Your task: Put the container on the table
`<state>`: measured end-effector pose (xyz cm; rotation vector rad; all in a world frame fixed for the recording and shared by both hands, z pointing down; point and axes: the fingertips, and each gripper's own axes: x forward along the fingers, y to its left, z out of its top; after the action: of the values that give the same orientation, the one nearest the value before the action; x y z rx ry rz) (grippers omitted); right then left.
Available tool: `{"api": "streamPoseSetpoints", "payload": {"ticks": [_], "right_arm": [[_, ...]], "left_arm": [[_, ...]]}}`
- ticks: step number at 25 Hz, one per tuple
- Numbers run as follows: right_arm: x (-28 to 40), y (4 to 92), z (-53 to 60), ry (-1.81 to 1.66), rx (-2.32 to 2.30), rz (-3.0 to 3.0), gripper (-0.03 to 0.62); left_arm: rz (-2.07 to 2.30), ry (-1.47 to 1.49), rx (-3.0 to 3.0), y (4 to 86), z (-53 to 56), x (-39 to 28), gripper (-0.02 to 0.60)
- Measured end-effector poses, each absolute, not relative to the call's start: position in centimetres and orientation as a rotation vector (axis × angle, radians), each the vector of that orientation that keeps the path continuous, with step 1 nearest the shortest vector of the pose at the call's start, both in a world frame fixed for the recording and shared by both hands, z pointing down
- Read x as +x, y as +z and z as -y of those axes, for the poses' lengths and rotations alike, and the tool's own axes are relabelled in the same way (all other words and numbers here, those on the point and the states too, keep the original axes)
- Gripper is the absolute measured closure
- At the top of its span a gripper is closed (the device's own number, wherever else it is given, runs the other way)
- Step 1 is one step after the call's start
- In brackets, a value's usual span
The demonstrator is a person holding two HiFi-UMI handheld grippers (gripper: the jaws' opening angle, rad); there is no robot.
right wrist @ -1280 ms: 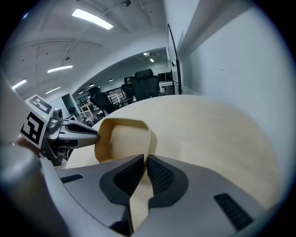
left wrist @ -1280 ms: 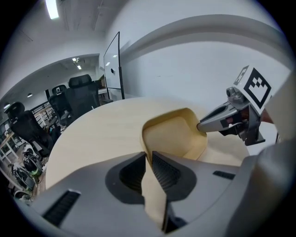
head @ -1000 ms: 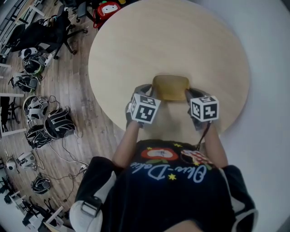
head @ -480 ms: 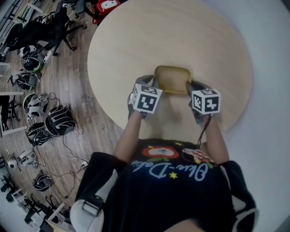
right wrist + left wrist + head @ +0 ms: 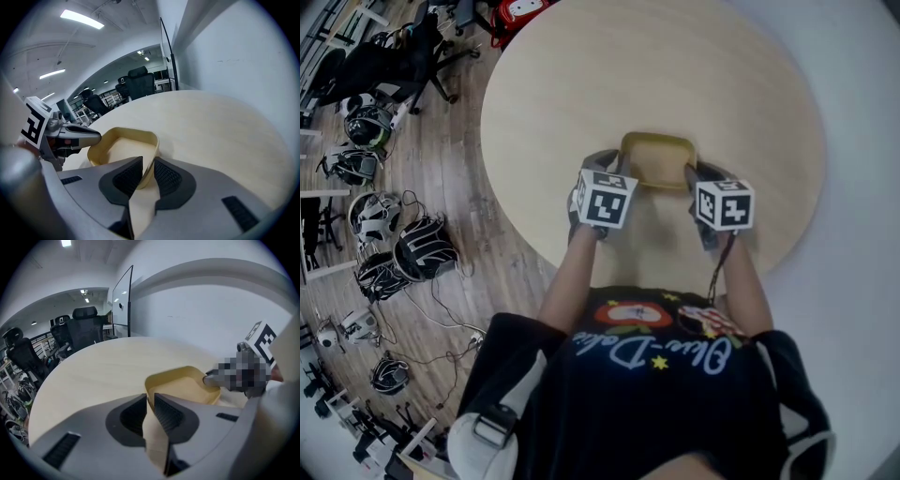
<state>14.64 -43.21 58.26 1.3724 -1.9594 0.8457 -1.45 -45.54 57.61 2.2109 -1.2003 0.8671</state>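
Note:
A shallow tan container (image 5: pixel 657 161) with rounded corners is held over the near part of the round wooden table (image 5: pixel 694 75). My left gripper (image 5: pixel 615 165) is shut on its left rim, and in the left gripper view the thin wall of the container (image 5: pixel 185 385) runs between the jaws of the left gripper (image 5: pixel 150 411). My right gripper (image 5: pixel 693 175) is shut on the right rim; the right gripper view shows the container (image 5: pixel 123 146) pinched by the right gripper (image 5: pixel 148 172). I cannot tell whether its base touches the tabletop.
The table (image 5: pixel 93 376) has nothing else on it. Left of it, on the wooden floor, lie several helmets and cables (image 5: pixel 389 253), black office chairs (image 5: pixel 384 56) and a red item (image 5: pixel 522 13). A white wall (image 5: pixel 234 51) stands beyond the table.
Both grippers carried the container a little farther out over the table, away from the person. Their grip on the two rims is unchanged.

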Motion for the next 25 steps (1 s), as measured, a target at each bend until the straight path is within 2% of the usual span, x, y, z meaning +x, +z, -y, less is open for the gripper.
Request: {"api": "streamPoseSetpoints", "payload": {"ticks": [9,13,14,15,16,17,18,25], "right_arm": [[15.9,57.2,42.9,0.832,1.461,1.963,0.523],[16.9,53.9,42.6,0.778,1.543,2.032,0.526],[17.0,53.0,42.5,0.761,1.559,2.056,0.541],[17.0,52.1,42.4,0.741,1.573,2.080,0.587],[16.9,51.3,42.2,0.718,1.582,2.104,0.594],[16.8,50.5,42.1,0.690,1.587,2.125,0.594],[16.7,49.6,41.8,0.659,1.587,2.143,0.594],[16.0,44.8,39.0,0.517,1.575,2.227,0.594]], "left_arm": [[1.298,0.784,2.202,55.5,45.3,-3.0,0.551],[1.356,0.718,2.237,52.8,44.6,-3.5,0.552],[1.361,0.696,2.257,52.1,44.3,-3.4,0.552],[1.363,0.678,2.279,51.4,44.0,-3.2,0.552],[1.362,0.665,2.301,50.8,43.7,-3.0,0.552],[1.363,0.654,2.323,50.1,43.4,-2.7,0.554],[1.367,0.644,2.346,49.3,43.1,-2.4,0.581],[1.373,0.594,2.491,44.5,40.3,-0.8,0.581]]}}
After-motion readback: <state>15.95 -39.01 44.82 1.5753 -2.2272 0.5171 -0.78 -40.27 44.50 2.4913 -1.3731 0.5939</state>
